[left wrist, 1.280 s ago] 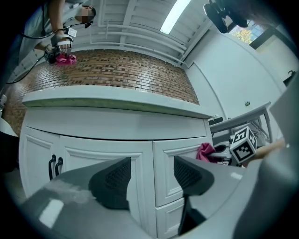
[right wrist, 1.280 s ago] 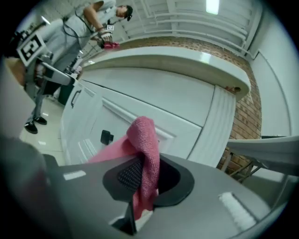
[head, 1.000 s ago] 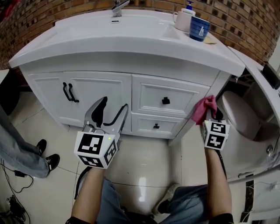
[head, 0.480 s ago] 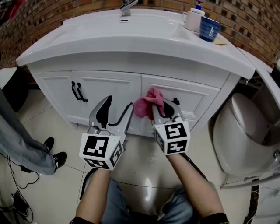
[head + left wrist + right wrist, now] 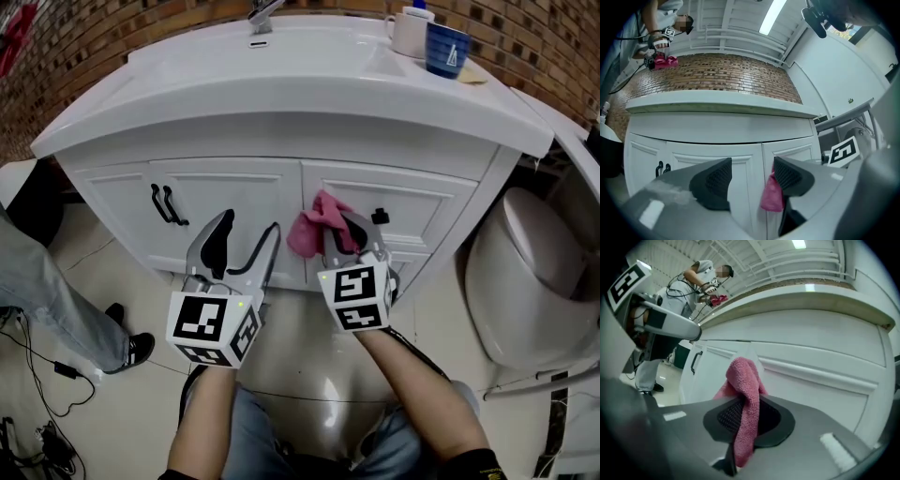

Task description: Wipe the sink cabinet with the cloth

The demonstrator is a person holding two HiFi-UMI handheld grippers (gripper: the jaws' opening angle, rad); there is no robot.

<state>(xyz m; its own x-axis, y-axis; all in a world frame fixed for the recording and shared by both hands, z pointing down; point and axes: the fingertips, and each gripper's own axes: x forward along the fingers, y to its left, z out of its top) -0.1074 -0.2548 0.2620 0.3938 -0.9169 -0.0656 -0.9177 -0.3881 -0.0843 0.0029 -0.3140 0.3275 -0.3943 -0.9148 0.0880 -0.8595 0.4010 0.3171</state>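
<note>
The white sink cabinet (image 5: 234, 192) fills the upper half of the head view. A pink cloth (image 5: 317, 225) is pressed against the cabinet front, beside the seam between the right door and the upper drawer. My right gripper (image 5: 345, 230) is shut on it. In the right gripper view the cloth (image 5: 743, 394) drapes over the jaws, in front of the cabinet (image 5: 815, 380). My left gripper (image 5: 248, 223) hangs open and empty just left of the cloth, facing the right door. The left gripper view shows its jaws (image 5: 751, 173) apart, with the cloth (image 5: 771, 197) past the right one.
Two black door handles (image 5: 163, 204) and a drawer knob (image 5: 380, 217) stick out of the cabinet front. A blue cup (image 5: 446, 49), a white mug (image 5: 410, 30) and the faucet (image 5: 262, 13) stand on top. A toilet (image 5: 525, 281) is at right. A bystander's leg (image 5: 56, 300) and floor cables (image 5: 37, 375) lie at left.
My right gripper swept the cloth from the cabinet's right corner leftward to its middle, then stayed near there. The left gripper has hardly moved.
</note>
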